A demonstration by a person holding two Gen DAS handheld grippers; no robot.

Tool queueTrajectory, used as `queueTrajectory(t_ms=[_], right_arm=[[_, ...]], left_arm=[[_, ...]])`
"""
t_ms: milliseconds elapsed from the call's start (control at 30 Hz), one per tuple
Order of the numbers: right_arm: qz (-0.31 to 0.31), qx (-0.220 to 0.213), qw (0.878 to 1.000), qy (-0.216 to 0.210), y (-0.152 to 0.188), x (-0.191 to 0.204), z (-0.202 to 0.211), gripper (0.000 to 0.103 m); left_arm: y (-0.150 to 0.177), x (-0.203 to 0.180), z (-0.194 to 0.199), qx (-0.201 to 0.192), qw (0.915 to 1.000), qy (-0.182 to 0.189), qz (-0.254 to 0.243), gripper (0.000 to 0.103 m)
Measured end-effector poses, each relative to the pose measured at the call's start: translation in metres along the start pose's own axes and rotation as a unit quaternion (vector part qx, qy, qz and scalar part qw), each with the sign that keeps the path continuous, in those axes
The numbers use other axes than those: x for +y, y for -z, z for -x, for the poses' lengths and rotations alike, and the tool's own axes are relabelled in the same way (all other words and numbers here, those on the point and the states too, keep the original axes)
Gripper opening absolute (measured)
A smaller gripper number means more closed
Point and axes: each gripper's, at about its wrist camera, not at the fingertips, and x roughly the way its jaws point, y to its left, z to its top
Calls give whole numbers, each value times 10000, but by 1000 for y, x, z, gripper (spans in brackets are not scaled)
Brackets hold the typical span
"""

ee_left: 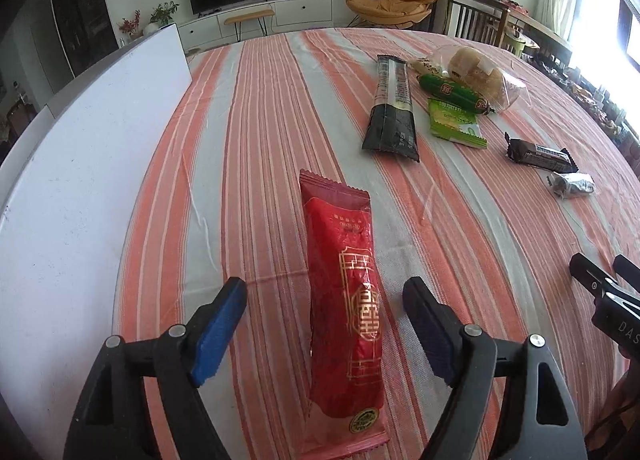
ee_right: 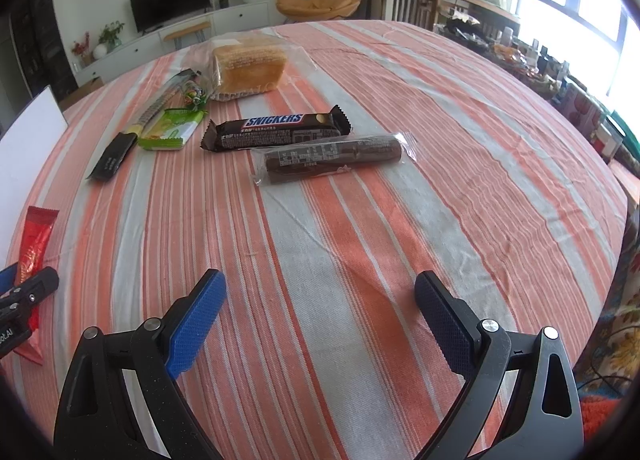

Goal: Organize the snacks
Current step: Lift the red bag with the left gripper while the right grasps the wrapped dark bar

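Straddling the red packet (ee_left: 346,296), the left gripper (ee_left: 324,324) stands with its jaws spread wide, one pad on each side of the wrapper and neither touching it; the packet lies flat and lengthwise on the striped tabletop (ee_left: 248,140), near the white board (ee_left: 92,164). The right gripper (ee_right: 320,324) hovers over bare cloth, jaws likewise wide apart and holding nothing. The remaining snacks lie farther off: a Snickers bar (ee_right: 276,130) just beside a brown stick in clear wrap (ee_right: 332,158), a green packet (ee_right: 170,134), a long black packet (ee_right: 140,128) and a bagged loaf (ee_right: 248,66). Judged from this layout, the step in hand is either placing or taking up the red packet. To do it well, the gripper should stay centred across the wrapper's width, with its pads square to the long edges. The foil looks slippery and soft, so a firm mid-body grip would likely serve better than one on the crimped end.
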Motion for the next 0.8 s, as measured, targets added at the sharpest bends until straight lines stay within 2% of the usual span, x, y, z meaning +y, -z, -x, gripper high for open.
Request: queueTrajectory(t_ms=[100, 233, 500, 567, 667, 800], right_arm=[[2, 6, 10000, -12, 0, 0, 0, 97], [2, 2, 10000, -8, 0, 0, 0, 97], [-22, 4, 10000, -55, 0, -1, 0, 97], [-158, -25, 9996, -241, -1, -6, 3, 97], [-736, -304, 9930, -876, -5, -29, 15, 96], [-1329, -318, 9828, -1240, -37, -65, 8, 96]], left_arm=[[1, 7, -2, -133, 9998, -35, 137, 94], [-1, 9, -6, -75, 9998, -45, 174, 103], [-1, 9, -7, -74, 9998, -49, 166, 103], [-2, 9, -7, -75, 9998, -49, 167, 103], [-2, 9, -8, -75, 9998, -49, 166, 103], [-2, 9, -8, -76, 9998, -50, 165, 103]])
